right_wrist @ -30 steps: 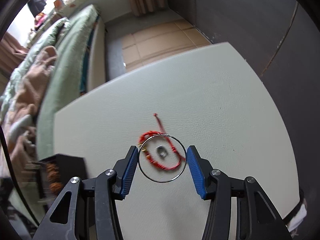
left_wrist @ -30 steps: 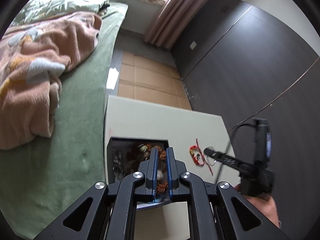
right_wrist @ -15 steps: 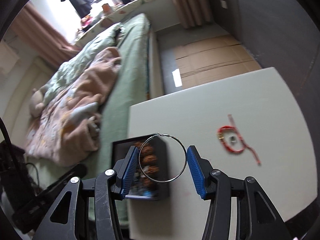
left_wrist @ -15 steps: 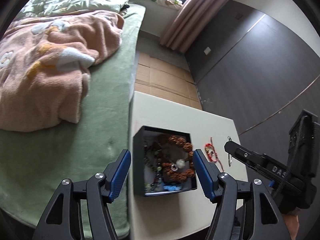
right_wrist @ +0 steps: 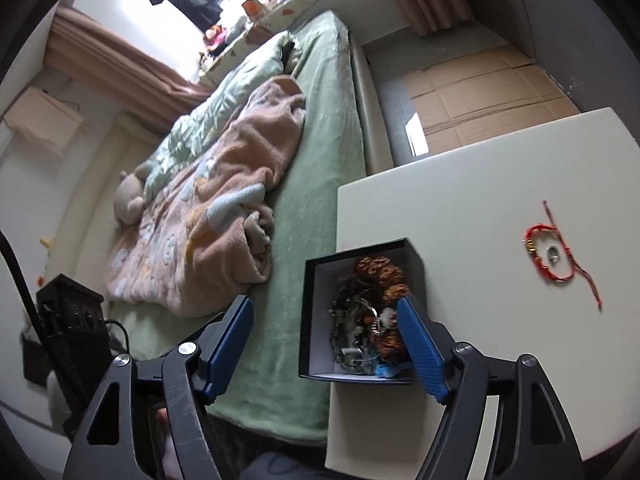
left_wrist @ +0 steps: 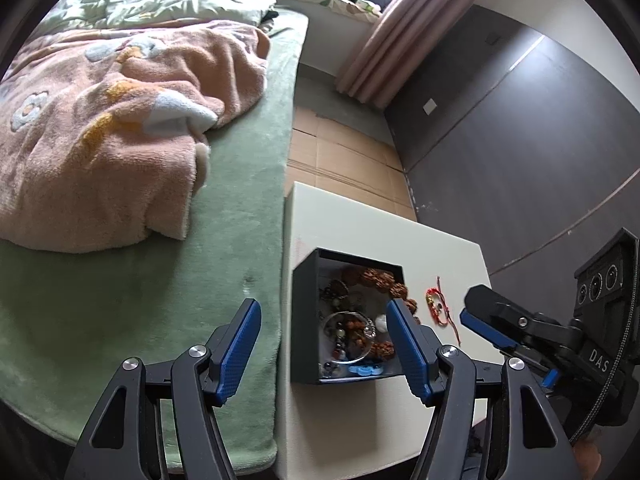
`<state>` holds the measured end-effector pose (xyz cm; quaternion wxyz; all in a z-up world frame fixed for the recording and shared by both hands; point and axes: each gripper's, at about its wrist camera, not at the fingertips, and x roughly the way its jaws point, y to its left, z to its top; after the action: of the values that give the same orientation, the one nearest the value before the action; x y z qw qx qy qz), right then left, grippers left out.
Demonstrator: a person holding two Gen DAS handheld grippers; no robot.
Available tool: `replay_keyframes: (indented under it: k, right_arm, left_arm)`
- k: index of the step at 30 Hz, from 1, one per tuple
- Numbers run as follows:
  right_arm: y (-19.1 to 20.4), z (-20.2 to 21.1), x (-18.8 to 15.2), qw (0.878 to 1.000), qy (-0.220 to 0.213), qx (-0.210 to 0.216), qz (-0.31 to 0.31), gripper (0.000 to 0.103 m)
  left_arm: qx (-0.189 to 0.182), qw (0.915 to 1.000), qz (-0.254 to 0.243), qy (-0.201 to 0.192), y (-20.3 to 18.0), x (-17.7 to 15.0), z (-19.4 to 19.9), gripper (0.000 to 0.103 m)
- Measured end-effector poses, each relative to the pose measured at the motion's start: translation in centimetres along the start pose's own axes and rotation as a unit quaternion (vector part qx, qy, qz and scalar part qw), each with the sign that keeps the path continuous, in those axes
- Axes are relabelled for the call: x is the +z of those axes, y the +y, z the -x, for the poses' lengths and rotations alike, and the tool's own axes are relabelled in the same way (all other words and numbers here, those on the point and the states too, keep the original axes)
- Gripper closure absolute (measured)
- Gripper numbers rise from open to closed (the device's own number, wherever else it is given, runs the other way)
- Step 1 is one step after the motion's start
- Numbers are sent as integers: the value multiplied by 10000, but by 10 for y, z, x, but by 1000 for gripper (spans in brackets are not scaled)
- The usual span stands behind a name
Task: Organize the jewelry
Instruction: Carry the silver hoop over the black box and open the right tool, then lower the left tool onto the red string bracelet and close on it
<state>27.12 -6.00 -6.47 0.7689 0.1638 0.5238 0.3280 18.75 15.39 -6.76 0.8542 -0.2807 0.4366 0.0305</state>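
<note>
A black open jewelry box (left_wrist: 306, 312) (right_wrist: 316, 320) sits at the left edge of the white table (left_wrist: 360, 232) (right_wrist: 480, 184). It holds brown bead bracelets (left_wrist: 380, 278) (right_wrist: 380, 270), dark beads and a thin silver hoop (left_wrist: 347, 336). A red cord bracelet (left_wrist: 438, 308) (right_wrist: 546, 254) with a small silver ring (right_wrist: 553, 254) inside it lies on the table right of the box. My left gripper (left_wrist: 324, 344) is open and empty above the box. My right gripper (right_wrist: 326, 344) is open and empty over the box's near left side.
A bed with a green cover (left_wrist: 120, 292) (right_wrist: 320, 152) and a pink blanket (left_wrist: 100, 140) (right_wrist: 224, 208) touches the table's left side. Cardboard covers the floor (left_wrist: 344, 160) beyond the table. A dark wall (left_wrist: 520, 140) stands to the right.
The right gripper carried the silver hoop from over the red bracelet to the box and let it go; the hoop now lies in the box. The left gripper opened and drew back.
</note>
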Motion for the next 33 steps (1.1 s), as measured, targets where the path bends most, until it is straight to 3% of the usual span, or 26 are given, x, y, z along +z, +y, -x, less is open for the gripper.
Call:
replay_keyframes:
  k: [5,8,13,15,20,28,33]
  right_arm:
    - [-20,22,-4,9998,-172,-46,-126,27]
    - [-33,41,-7,9992,-355,-157,-100,12]
    - [-63,68,-6,9969,-632,-369,-296,10]
    - [-72,77,-6,9960,-718,-406,-331,0]
    - [-95,100,-8,9911,-1041,-714,-431,0]
    - [-155,128,-4,9852,-1285,-727,-869,0]
    - [-188,136,3,9819,-1443,-543,-1104,0]
  left_arm:
    - [-66,9997,-224,13,-21,-2,-6,35]
    - [-95,9987,-506,40,-43,-4,-11,35]
    - [-64,9974,-719,13,-71,-9,-17,35]
    - [43,9963,-858,-78,-83,-11,-17,35]
    - [-1,9943,-1053,-179,-110,-14,-18,35]
    - [21,9876,-1566,-137,-164,-19,-28,35]
    - [132,9831,-1820,135,-189,-17,-51,35]
